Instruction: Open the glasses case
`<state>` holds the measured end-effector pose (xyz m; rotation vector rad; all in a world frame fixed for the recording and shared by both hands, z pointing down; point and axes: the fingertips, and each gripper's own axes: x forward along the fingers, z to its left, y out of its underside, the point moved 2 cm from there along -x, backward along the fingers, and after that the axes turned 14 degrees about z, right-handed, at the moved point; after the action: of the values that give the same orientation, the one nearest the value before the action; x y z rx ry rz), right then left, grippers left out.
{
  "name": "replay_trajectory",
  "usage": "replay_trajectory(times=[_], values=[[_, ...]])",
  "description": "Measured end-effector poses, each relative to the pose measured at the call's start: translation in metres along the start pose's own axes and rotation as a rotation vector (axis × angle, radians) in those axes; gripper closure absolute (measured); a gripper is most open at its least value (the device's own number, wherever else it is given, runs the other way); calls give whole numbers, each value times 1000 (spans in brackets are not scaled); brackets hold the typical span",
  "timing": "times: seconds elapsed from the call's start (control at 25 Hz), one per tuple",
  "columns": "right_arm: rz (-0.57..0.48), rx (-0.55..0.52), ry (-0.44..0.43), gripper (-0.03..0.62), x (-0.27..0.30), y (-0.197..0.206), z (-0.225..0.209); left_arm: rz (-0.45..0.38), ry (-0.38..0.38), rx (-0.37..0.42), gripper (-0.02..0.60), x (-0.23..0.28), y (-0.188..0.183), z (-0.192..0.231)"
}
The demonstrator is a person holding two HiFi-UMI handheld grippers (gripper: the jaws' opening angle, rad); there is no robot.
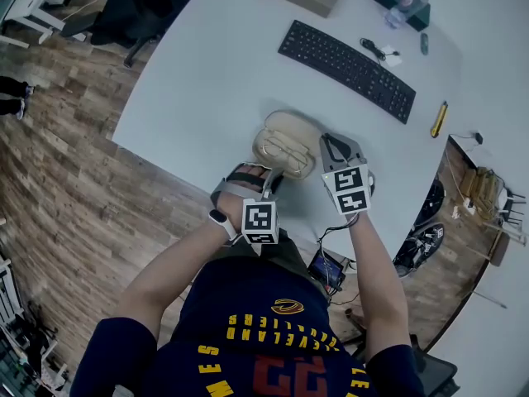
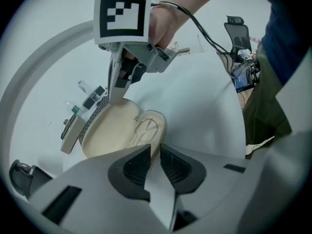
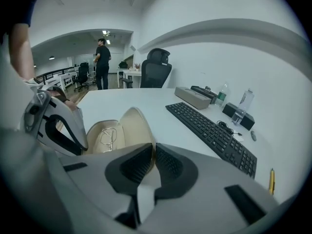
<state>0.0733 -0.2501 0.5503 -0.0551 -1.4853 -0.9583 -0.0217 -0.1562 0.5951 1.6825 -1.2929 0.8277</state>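
The room is an open office with a wood floor (image 1: 58, 180) and a person standing far off by the desks. Nearer, a big white table (image 1: 215, 64) carries a black keyboard (image 1: 345, 69) well clear of the work.

The glasses case (image 1: 285, 143) sits near the table's edge, right in front of the person, and it is already open, with its lid (image 3: 139, 126) standing up.

The left gripper (image 2: 155, 152) is closed on the rim of the case's lower half, I'd say to pin it down, though the pads partly hide the contact. The right gripper (image 3: 152, 150) pinches the lid's edge, which looks like what keeps it propped.

A thin wire pair of glasses (image 2: 144, 130) lies inside.
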Motion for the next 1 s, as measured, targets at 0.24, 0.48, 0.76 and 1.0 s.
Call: replay_trajectory(times=[0.24,0.48,0.76,1.0], values=[[28,20,-36,560,15,4,-9,2,-2,8,511,-1,0,0],[32,104,-85,560,27,11,-16,4,-6,16,511,1,-1,-2],[20,164,-137,560,32,12,-20,10,-15,23,514,1,1,-1],[27,161,-143,559,29,10,-19,17,-22,16,512,1,-1,0]])
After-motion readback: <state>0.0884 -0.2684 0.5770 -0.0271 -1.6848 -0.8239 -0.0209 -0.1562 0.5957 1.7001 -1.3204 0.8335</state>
